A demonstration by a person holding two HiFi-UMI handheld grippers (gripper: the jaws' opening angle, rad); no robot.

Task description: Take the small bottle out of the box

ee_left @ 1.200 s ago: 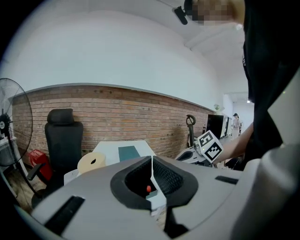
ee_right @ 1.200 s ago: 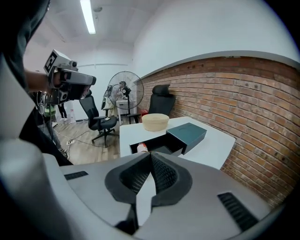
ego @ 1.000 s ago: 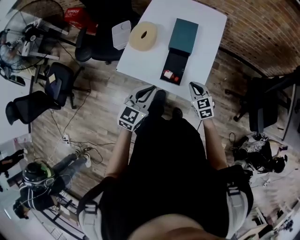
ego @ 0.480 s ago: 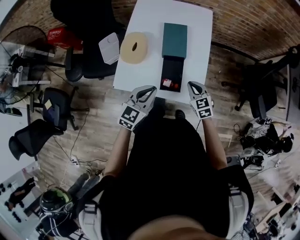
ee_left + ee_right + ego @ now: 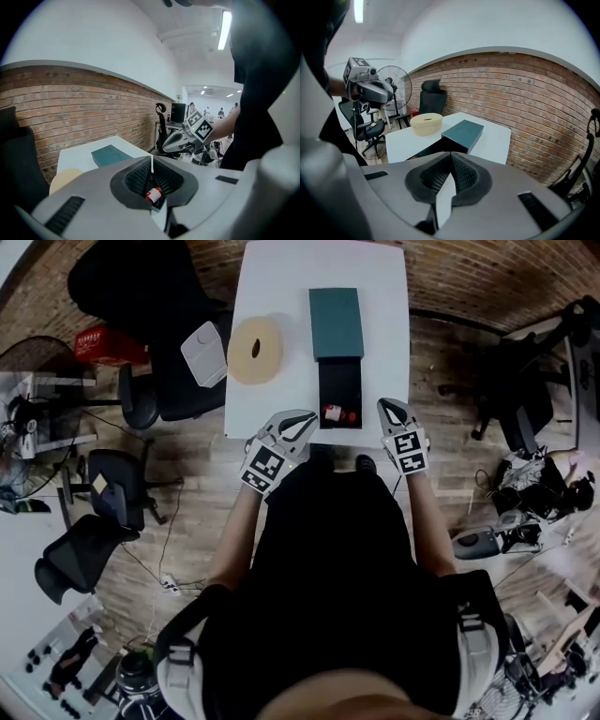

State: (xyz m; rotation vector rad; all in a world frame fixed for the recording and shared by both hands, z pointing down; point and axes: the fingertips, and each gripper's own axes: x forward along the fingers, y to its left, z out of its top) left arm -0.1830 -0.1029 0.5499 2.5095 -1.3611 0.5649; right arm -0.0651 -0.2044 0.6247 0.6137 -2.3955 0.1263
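Grey moulded fingers [image 5: 138,177] with dark ribbed pads are seen pressed together on the left gripper [image 5: 152,161], with nothing clamped between them. The right gripper [image 5: 451,157] is likewise closed and empty, its pads meeting in a thin line. In the head view both grippers [image 5: 305,416] [image 5: 386,406] are held at the near edge of the counter [image 5: 272,277], one on either side of the box [image 5: 339,385], apart from it.

The bottle [image 5: 342,413] is lying on its side at the near end of the black open tray of the box. It is small, with a white label and a red end. In the left gripper view it [image 5: 153,193] is glimpsed only through the hollow under the closed fingers, and most of the tray is covered by the gripper's body. In the right gripper view the bottle is hidden behind the fingers.

A flat teal lid [image 5: 336,322] is set at the tray's far end; whether it overlaps the tray or merely abuts it cannot be told. A beige ring [image 5: 254,337], round and matt with a small hole in its top, is placed left of the lid. The counter is white, smooth and rectangular.
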